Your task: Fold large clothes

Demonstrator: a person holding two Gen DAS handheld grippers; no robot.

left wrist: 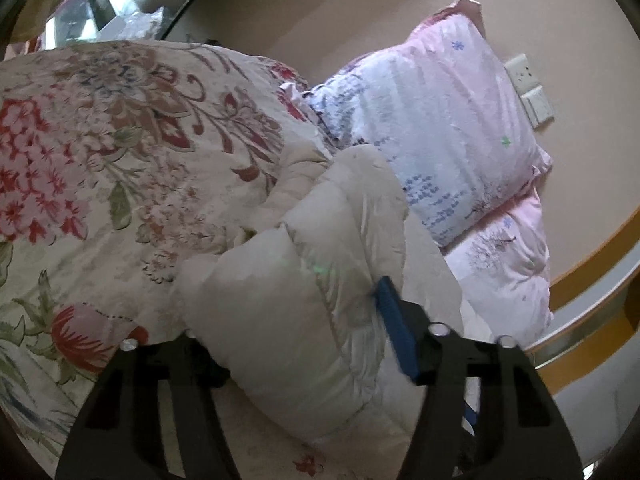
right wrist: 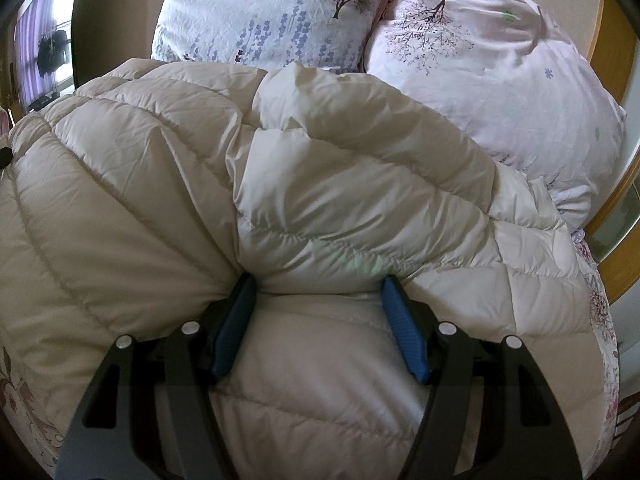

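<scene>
Here we grip a puffy cream down jacket (right wrist: pixel 320 184) with both grippers on the bed.

Nearest us, the right gripper (right wrist: pixel 318 320) has its ribbed blue pads (right wrist: pixel 404 336) spread wide, pinching a quilted fold; the left gripper (left wrist: pixel 304 344) clasps a bulging sleeve-like roll of the same slick fabric. Beneath lies a floral bedspread (left wrist: pixel 100 152); beyond, two crinkled pink pillows (right wrist: pixel 480 60) lean against the wooden headboard (right wrist: pixel 612 92).

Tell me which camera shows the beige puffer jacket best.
The right wrist view: the beige puffer jacket fills most of it, quilting clear, spread across the bed below two pillows, with the right gripper pinching a fold. The left wrist view shows only a bunched, blurred part of it in the left gripper, beside the floral bedspread.
</scene>
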